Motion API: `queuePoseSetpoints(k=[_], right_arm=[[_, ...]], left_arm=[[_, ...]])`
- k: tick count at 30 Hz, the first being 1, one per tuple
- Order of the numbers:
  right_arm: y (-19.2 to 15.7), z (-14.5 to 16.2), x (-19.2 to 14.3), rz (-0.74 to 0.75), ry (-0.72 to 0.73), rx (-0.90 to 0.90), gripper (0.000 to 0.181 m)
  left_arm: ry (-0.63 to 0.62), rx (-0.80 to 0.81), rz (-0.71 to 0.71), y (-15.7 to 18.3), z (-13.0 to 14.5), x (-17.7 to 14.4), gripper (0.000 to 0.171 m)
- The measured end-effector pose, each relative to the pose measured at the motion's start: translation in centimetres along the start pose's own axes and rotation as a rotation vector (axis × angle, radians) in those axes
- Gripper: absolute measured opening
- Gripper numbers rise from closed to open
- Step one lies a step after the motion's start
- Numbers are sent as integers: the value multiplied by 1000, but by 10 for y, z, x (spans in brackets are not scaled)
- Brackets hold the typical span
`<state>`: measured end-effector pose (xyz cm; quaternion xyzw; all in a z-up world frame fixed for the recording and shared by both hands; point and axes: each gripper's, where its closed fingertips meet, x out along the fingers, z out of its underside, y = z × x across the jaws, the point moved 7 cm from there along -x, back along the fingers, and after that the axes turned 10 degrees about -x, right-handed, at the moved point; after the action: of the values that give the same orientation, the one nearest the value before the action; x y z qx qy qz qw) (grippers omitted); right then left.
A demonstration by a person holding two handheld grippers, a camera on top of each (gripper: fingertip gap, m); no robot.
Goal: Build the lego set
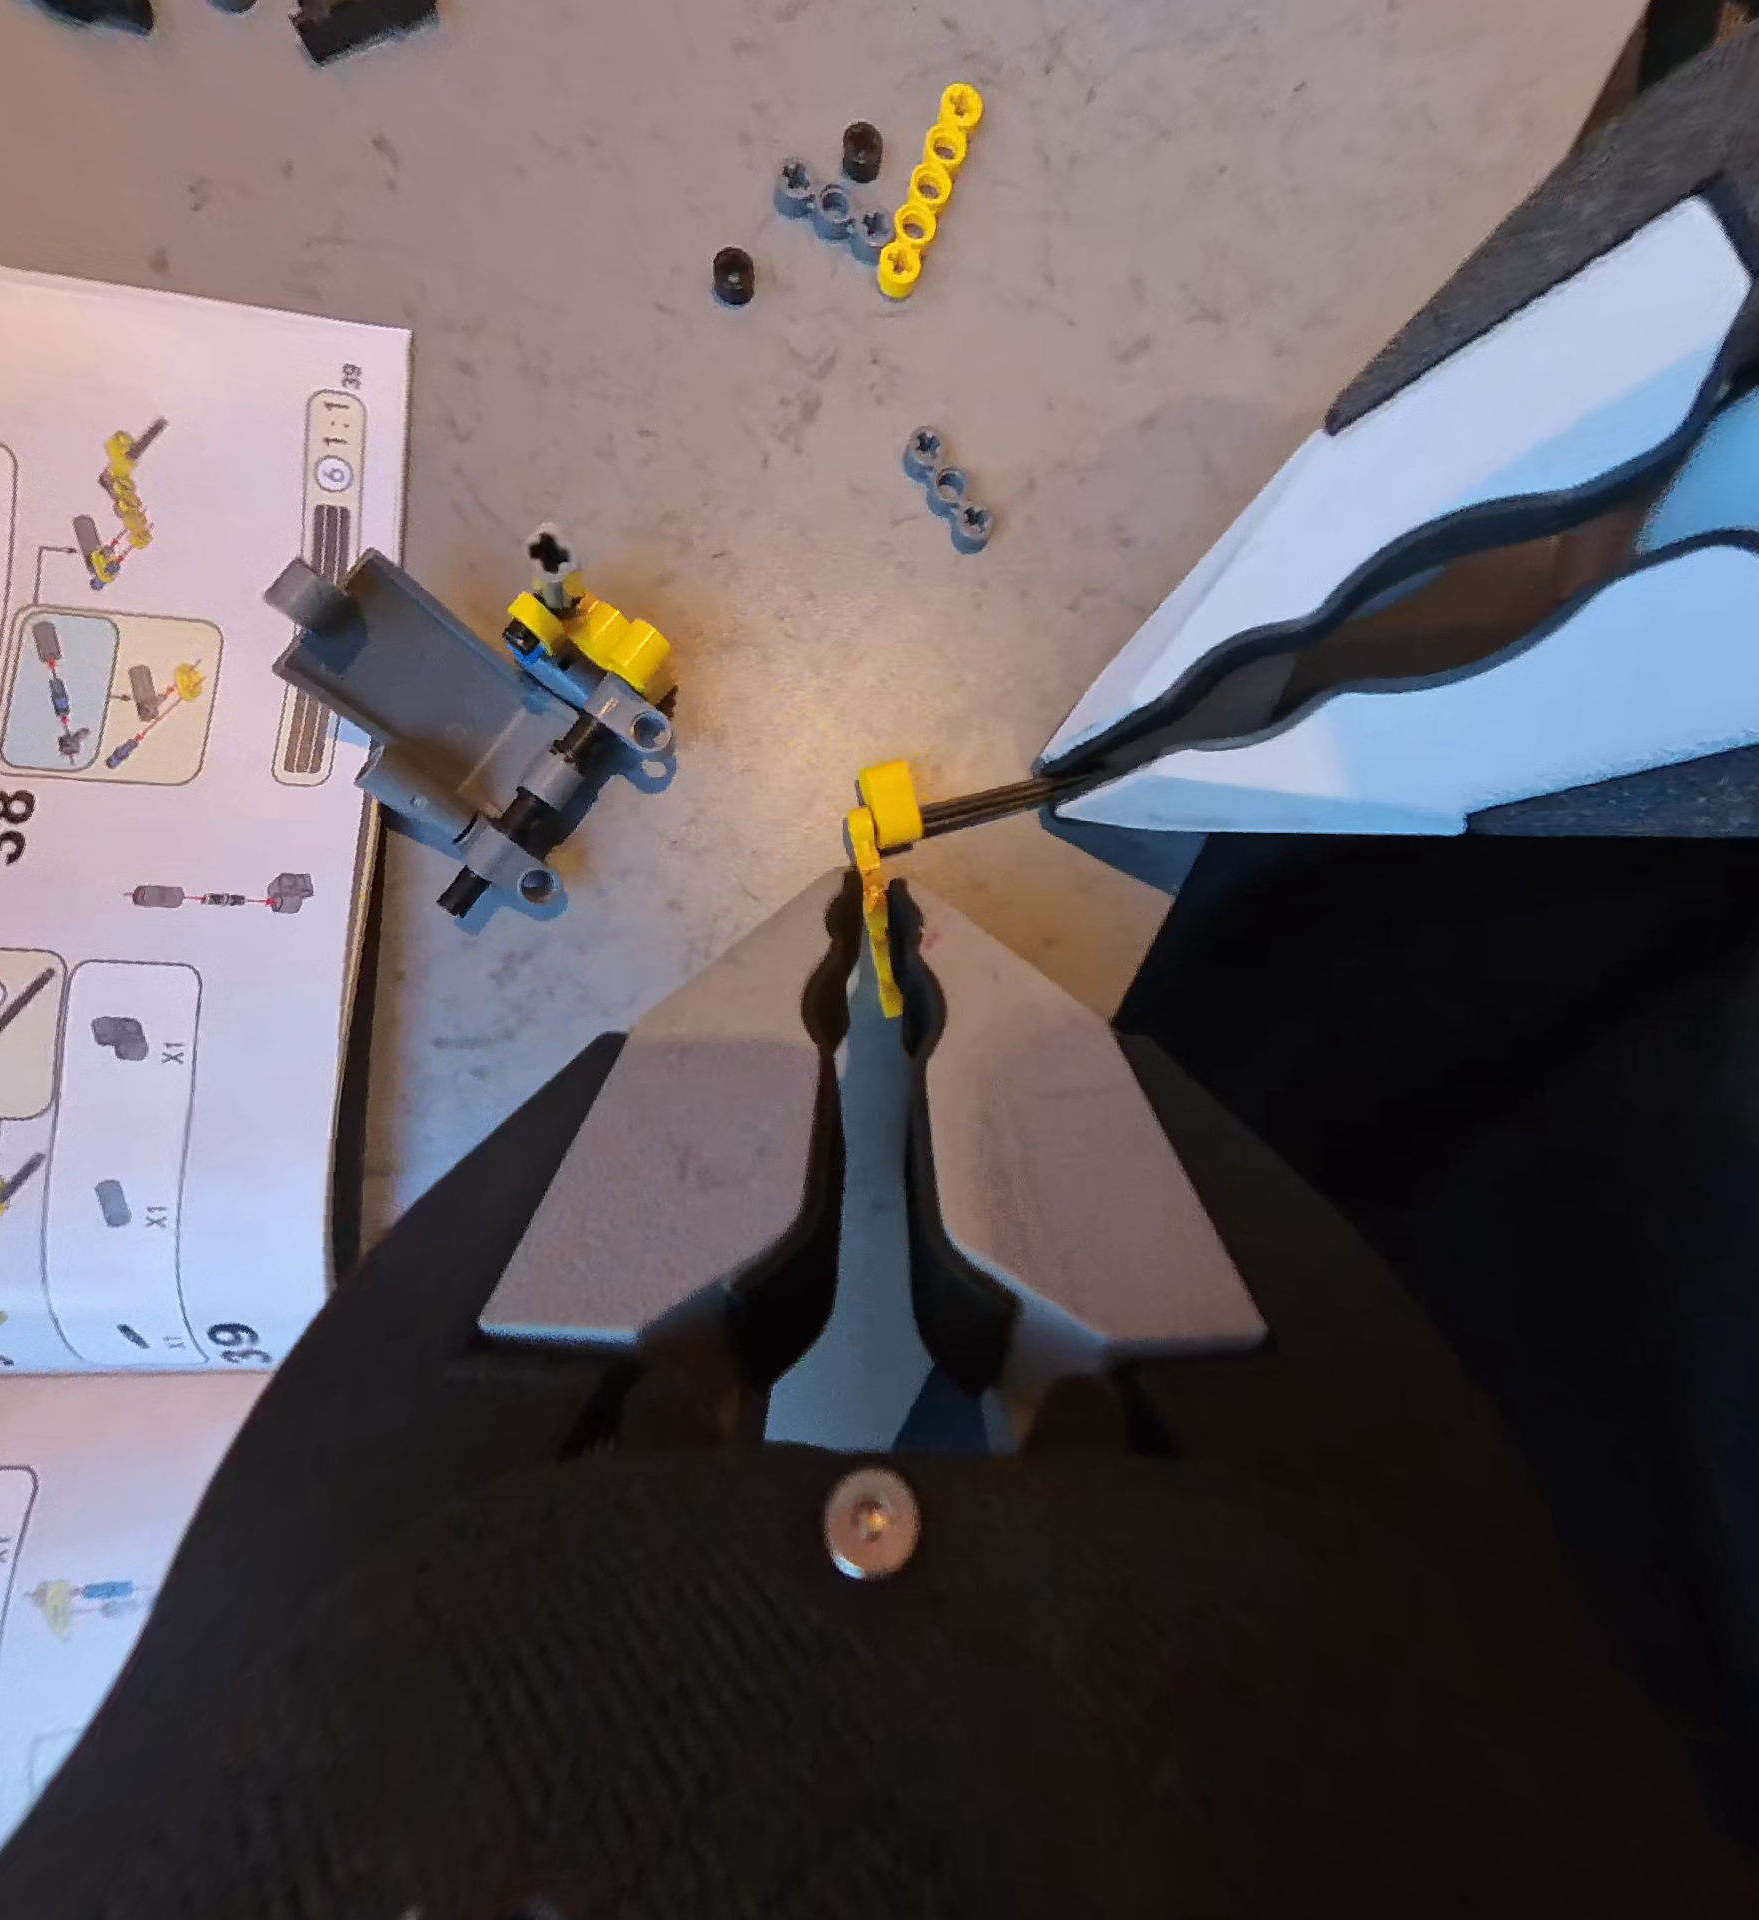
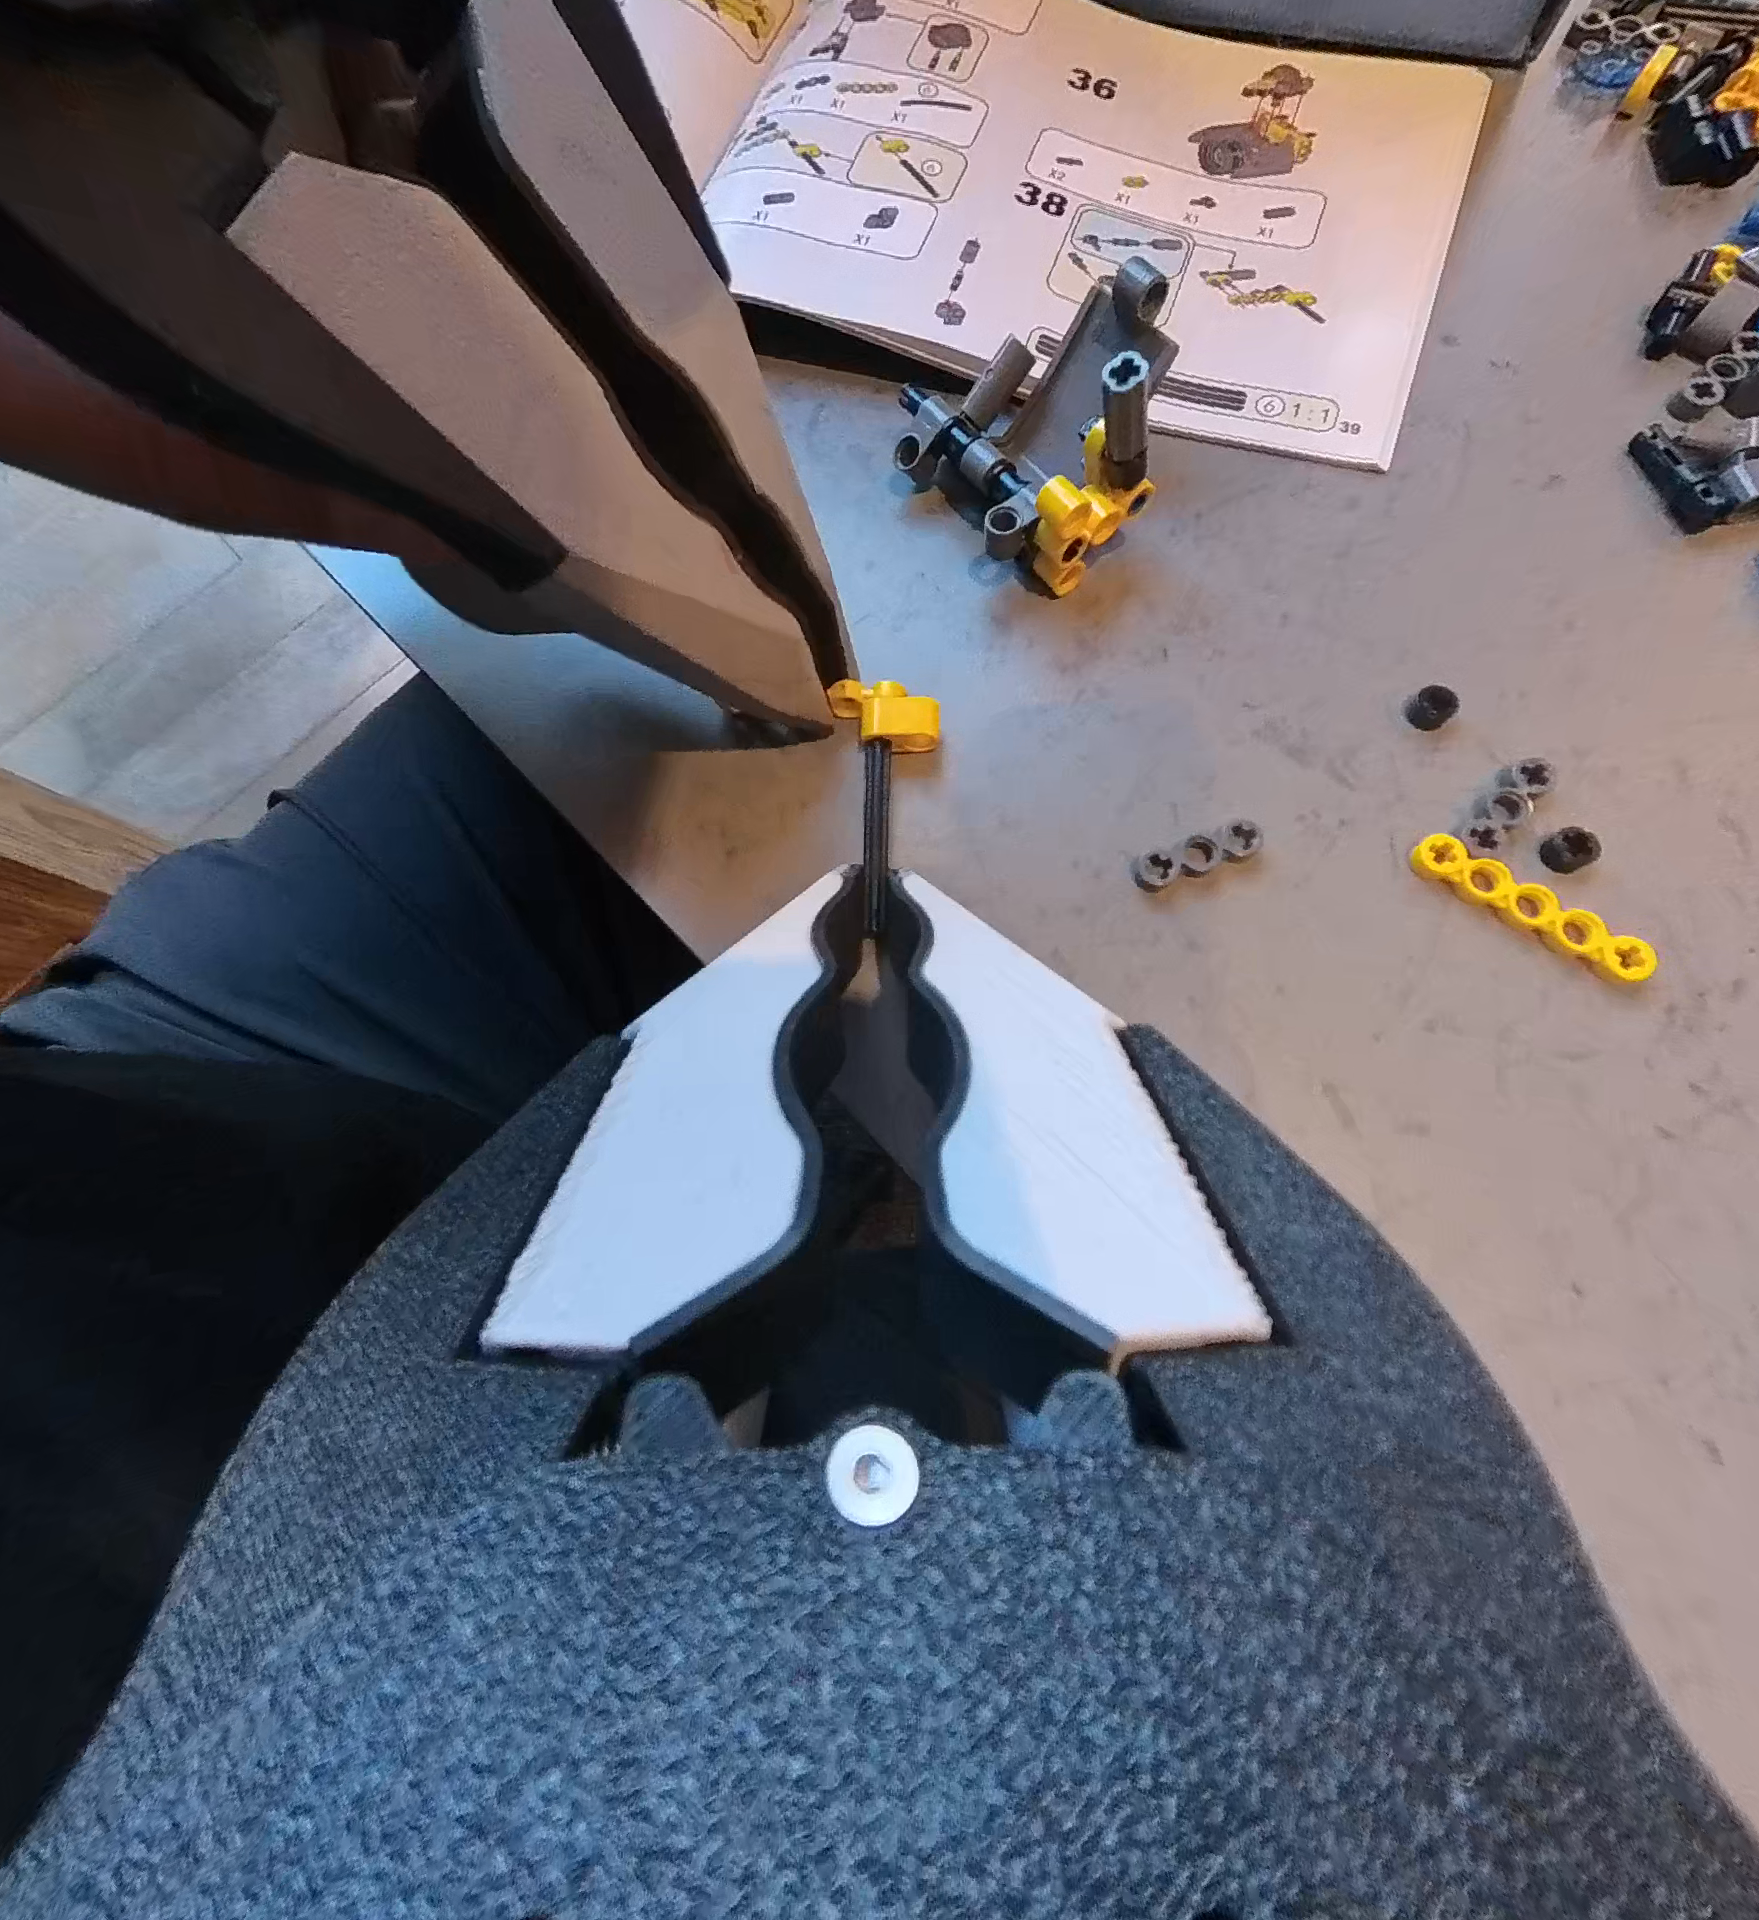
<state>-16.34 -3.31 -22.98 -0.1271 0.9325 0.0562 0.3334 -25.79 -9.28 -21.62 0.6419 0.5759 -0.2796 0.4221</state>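
My left gripper (image 1: 870,899) is shut on the thin end of a small yellow connector (image 1: 887,805), held just above the grey table. My right gripper (image 2: 873,885) is shut on a thin black axle (image 2: 873,821). The axle's far end sits in the yellow connector (image 2: 898,713). The two grippers meet at a right angle. In the left wrist view the right gripper (image 1: 1051,795) comes in from the right with the axle (image 1: 979,805). In the right wrist view the left gripper (image 2: 825,717) comes in from the upper left.
A grey and yellow sub-assembly (image 1: 501,717) (image 2: 1051,447) lies by an open instruction booklet (image 1: 158,831) (image 2: 1062,156). A yellow holed beam (image 1: 927,187) (image 2: 1529,904), grey three-hole pieces (image 1: 948,488) (image 2: 1197,852) and black bushes (image 1: 735,275) (image 2: 1431,707) lie loose. A parts pile (image 2: 1748,260) sits far right. A person's leg (image 2: 335,935) is beside the table edge. Only a small space, under 4 cm, lies between the two pairs of fingers.
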Motion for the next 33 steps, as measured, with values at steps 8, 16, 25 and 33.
queuePoseSetpoints(k=[8,16,25,33], right_arm=[[-1,2,0,-2,29,33,2],[2,-1,2,-32,-1,38,2],[3,-14,13,-244,-77,165,5],[14,-24,2,-338,-44,-29,38]], left_arm=[[5,102,2,1,0,1,3],[35,196,50,-4,2,0,4],[97,209,85,-16,6,-3,3],[104,288,120,-19,7,-3,3]])
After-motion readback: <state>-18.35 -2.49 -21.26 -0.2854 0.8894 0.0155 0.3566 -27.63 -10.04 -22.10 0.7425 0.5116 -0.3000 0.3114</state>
